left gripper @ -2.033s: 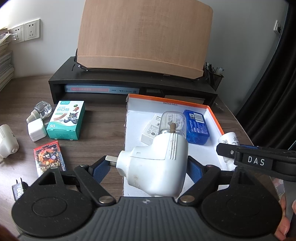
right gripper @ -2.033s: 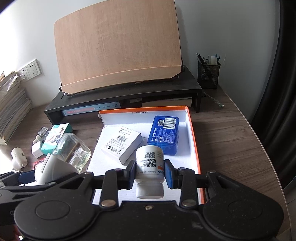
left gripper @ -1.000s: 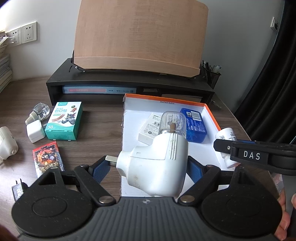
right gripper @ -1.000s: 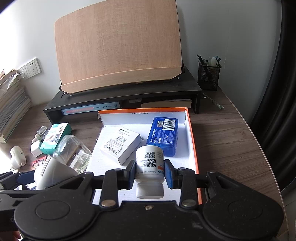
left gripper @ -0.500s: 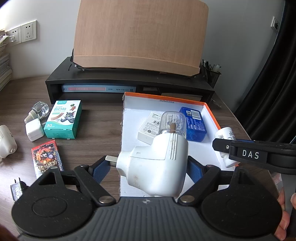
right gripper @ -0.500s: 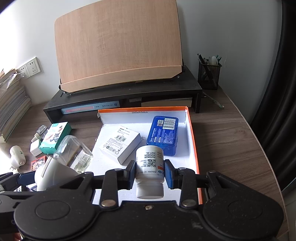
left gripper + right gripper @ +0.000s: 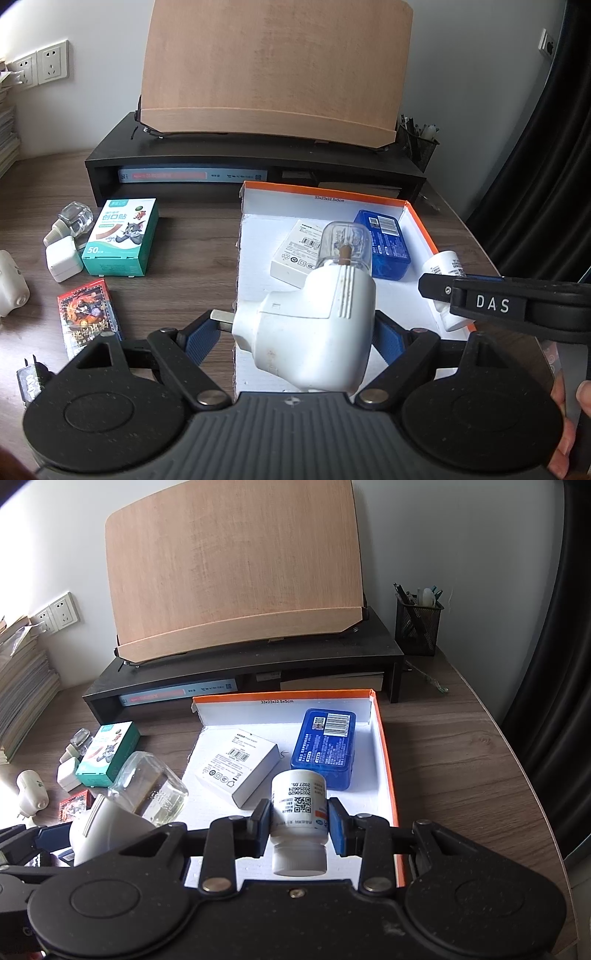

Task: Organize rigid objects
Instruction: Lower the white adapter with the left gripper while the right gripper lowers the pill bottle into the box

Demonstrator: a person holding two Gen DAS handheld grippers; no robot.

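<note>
The left gripper (image 7: 295, 332) was clamped on a white plug-in vaporizer (image 7: 314, 325) with a clear bottle at its tip, held over the near left edge of the orange-rimmed box (image 7: 417, 221). The right gripper (image 7: 299, 825) was closed on a white pill bottle (image 7: 298, 805) (cap toward the camera), held above the near part of the same box. Inside the box lay a white carton (image 7: 238, 766) on the left and a blue tin (image 7: 325, 747) just right of it. Left of the box, on the wooden desk (image 7: 461, 775), sat a green bandage box (image 7: 120, 236), a white charger (image 7: 62, 258) and a card pack (image 7: 88, 317).
</note>
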